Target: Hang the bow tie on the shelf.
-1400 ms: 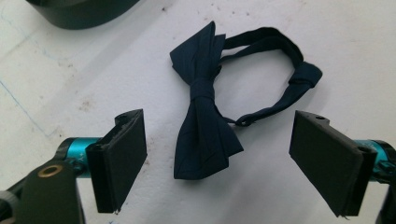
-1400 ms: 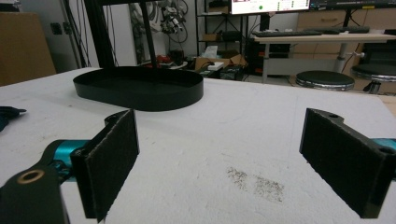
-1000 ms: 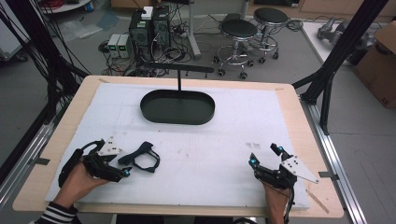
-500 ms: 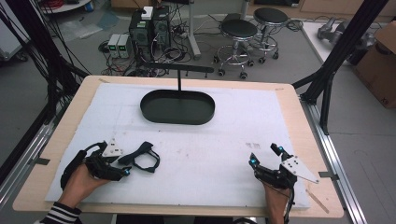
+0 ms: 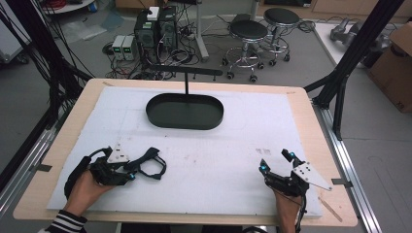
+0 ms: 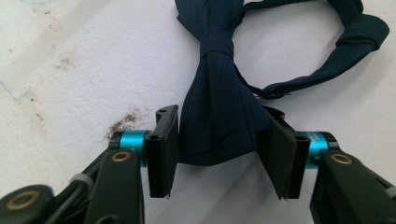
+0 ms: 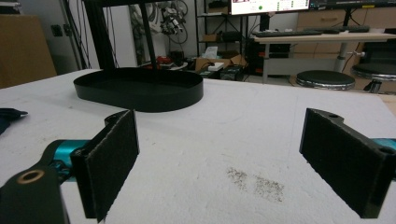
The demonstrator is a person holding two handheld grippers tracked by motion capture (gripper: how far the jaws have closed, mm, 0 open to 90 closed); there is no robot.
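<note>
Nowhere is readable writing. Left hand-held gripper (image 6: pixel 218 154), its jaws just closing, clasps the dark navy fabric bow tie (image 6: pixel 219 116), lying well short of the black oval tray (image 5: pixel 184 111); right hand-held gripper (image 7: pixel 233 158) gapes empty.

Likely a lab: stools (image 5: pixel 248 30), computers (image 5: pixel 156 26), cables, framed table (image 5: pixel 301 97).
</note>
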